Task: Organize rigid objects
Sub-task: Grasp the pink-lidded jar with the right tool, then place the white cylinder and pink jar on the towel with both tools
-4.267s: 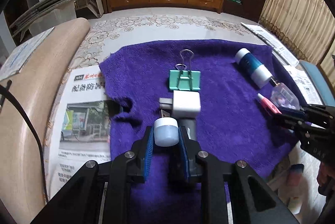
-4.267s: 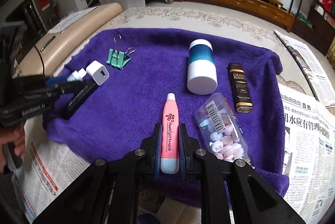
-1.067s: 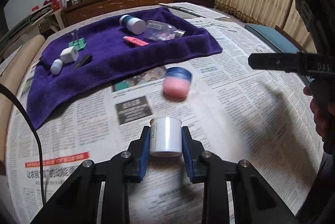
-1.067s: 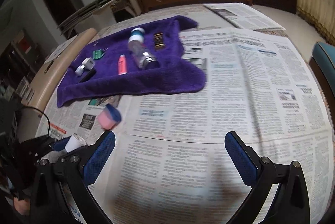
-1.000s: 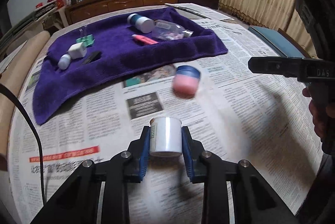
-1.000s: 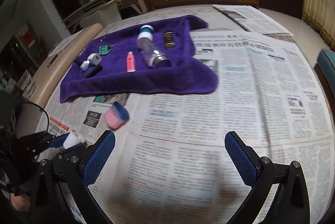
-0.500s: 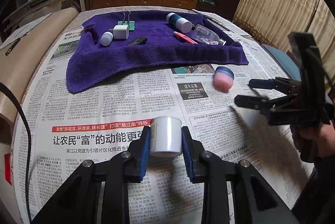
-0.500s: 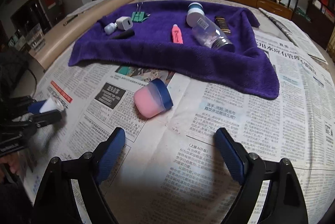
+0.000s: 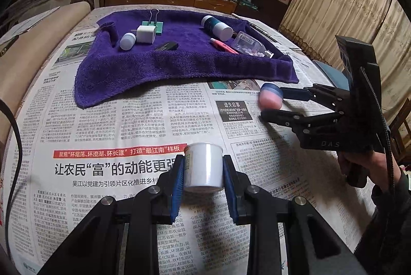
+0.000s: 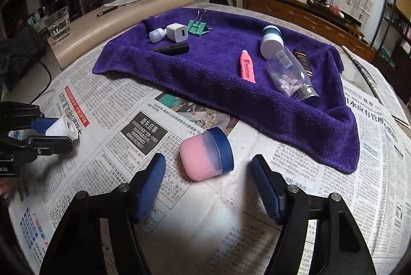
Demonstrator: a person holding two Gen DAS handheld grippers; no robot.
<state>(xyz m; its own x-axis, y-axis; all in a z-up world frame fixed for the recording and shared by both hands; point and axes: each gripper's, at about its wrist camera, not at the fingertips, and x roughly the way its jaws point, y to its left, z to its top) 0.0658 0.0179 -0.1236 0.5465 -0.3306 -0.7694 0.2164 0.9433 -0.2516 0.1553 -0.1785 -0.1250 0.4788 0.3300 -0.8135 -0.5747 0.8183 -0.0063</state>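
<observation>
Right tool (image 10: 205, 187), fingers apart, straddles the pink jar (image 10: 205, 158) lying sideways — left tool (image 9: 204, 185) clamps a white bottle (image 9: 204, 167).

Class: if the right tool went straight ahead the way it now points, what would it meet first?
Most likely the pink jar, lying on its side on the newspaper just ahead of the open right tool.

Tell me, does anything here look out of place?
Yes: the pink jar lies tipped on its side on the newspaper, off the purple towel where most other items rest. The open right gripper brackets it.
</observation>
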